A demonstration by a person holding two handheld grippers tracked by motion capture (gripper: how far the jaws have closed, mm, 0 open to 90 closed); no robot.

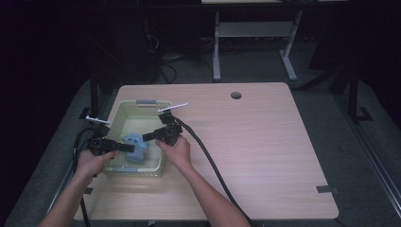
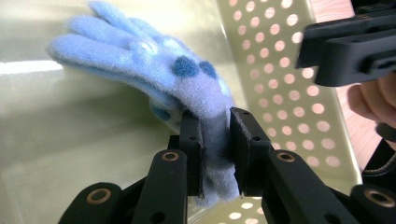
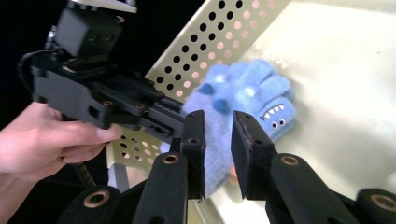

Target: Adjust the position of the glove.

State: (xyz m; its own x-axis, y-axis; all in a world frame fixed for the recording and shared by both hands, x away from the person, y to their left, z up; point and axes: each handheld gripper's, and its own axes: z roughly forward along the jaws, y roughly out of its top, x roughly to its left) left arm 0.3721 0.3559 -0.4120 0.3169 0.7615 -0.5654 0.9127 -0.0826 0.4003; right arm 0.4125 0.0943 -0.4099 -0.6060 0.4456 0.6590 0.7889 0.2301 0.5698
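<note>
Glove (image 2: 154, 70) sat inside the basket (image 1: 124, 109), your left gripper (image 2: 215, 140) clamped on its cuff, right gripper (image 3: 218, 140) narrowly parted just beside it—you wanted a lift clear of the rim.

One fuzzy light-blue knitted glove with dark-blue spots (image 2: 187, 81) sits between the left claw's (image 2: 216, 154) pads. One pale-green perforated plastic basket (image 1: 124, 109) lies under both claws. Two black two-jaw claws are present, the right claw (image 3: 218, 154) just beside the glove. One light wooden tabletop (image 1: 265, 142) carries the one basket. Two hands hold the claws.
</note>
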